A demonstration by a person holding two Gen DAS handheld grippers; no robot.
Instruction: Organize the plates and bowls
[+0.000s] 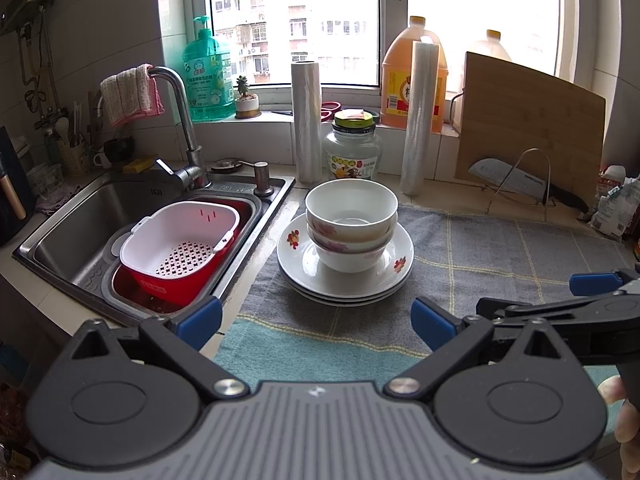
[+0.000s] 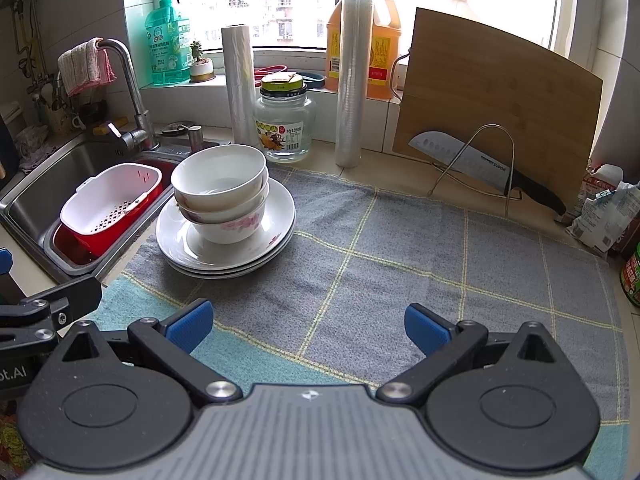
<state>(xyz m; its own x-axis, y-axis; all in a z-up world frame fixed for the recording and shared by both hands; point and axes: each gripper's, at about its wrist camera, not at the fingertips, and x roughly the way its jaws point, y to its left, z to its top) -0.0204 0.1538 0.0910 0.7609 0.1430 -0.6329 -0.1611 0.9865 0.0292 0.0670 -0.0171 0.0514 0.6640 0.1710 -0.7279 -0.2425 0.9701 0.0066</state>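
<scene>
Bowls [image 1: 351, 216] – three, nested. Plates [image 1: 345, 276] – three, stacked. Film rolls [image 1: 306, 120] – two. Oil jugs [image 1: 400, 80] – two.

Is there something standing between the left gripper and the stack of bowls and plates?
Nothing visible. Only bare grey checked cloth lies between the open left gripper and the white floral bowls nested on the stacked white plates.

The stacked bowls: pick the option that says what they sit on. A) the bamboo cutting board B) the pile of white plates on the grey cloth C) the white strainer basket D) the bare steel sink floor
B: the stacked bowls rest nested on the pile of white plates, which lies on the grey cloth beside the sink; both grippers are open and hold nothing.
</scene>
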